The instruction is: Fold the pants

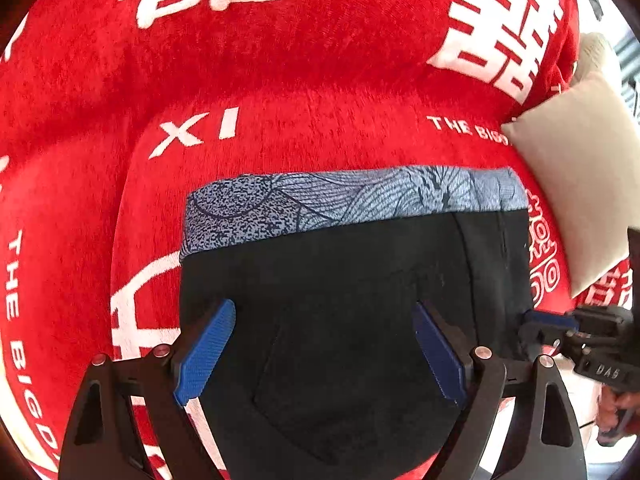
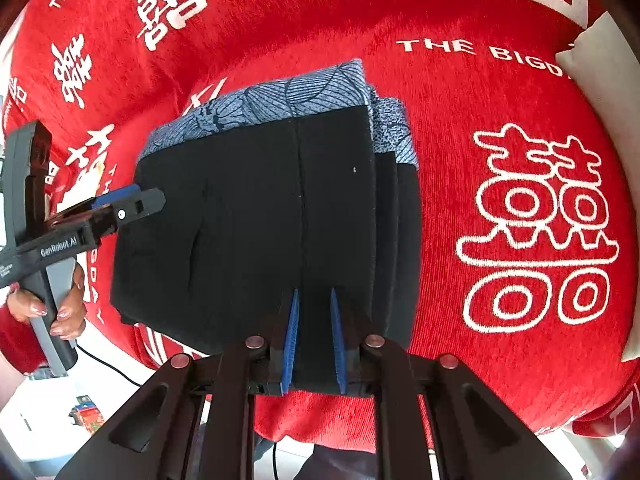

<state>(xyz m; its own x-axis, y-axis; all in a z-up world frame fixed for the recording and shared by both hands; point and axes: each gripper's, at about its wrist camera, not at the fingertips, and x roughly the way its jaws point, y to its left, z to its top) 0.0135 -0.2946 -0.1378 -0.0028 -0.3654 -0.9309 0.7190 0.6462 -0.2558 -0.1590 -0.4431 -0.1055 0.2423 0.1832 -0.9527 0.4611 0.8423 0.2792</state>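
The black pants [image 1: 340,300] lie folded into a thick stack on a red sofa cover, with a blue patterned waistband [image 1: 352,196] along the far edge. They show in the right wrist view too [image 2: 248,216]. My left gripper [image 1: 324,352] is open, its blue pads spread wide just above the stack's near side. It also shows in the right wrist view [image 2: 128,200] at the stack's left edge. My right gripper [image 2: 314,340] is shut on the near edge of the folded pants. In the left wrist view it [image 1: 552,320] sits at the stack's right edge.
The red cover [image 1: 280,80] with white characters and lettering drapes the sofa seat and back. A beige cushion [image 1: 580,184] leans at the right, close to the stack. Floor and small items show below the seat edge [image 2: 84,412].
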